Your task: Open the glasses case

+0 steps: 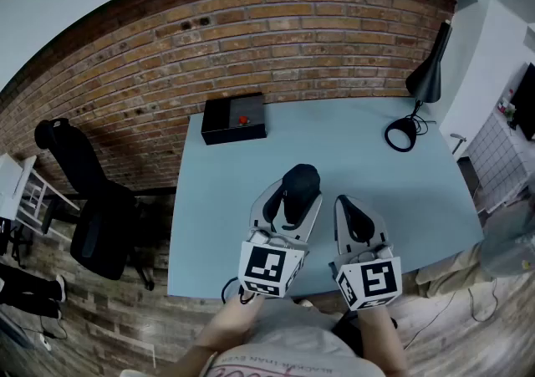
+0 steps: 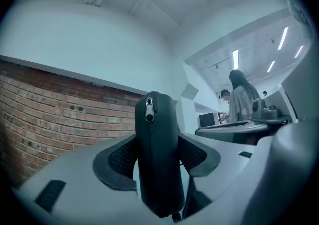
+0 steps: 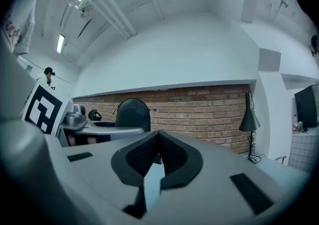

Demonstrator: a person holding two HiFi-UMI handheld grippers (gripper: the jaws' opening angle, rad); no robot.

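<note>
Left gripper view shows our left gripper pinching the zipped glasses case between its jaws, zipper pull at twelve o'clock. Our right gripper, at the case's four o'clock, has its jaws pressed together. Tugging the pull could twist the case loose.

The head view looks steeply down from above the person onto the pale blue table, with the brick wall beyond. Each gripper view rides low, close behind its own jaws, facing level toward that wall — the right one shares the black desk lamp and glasses case with the head view.
</note>
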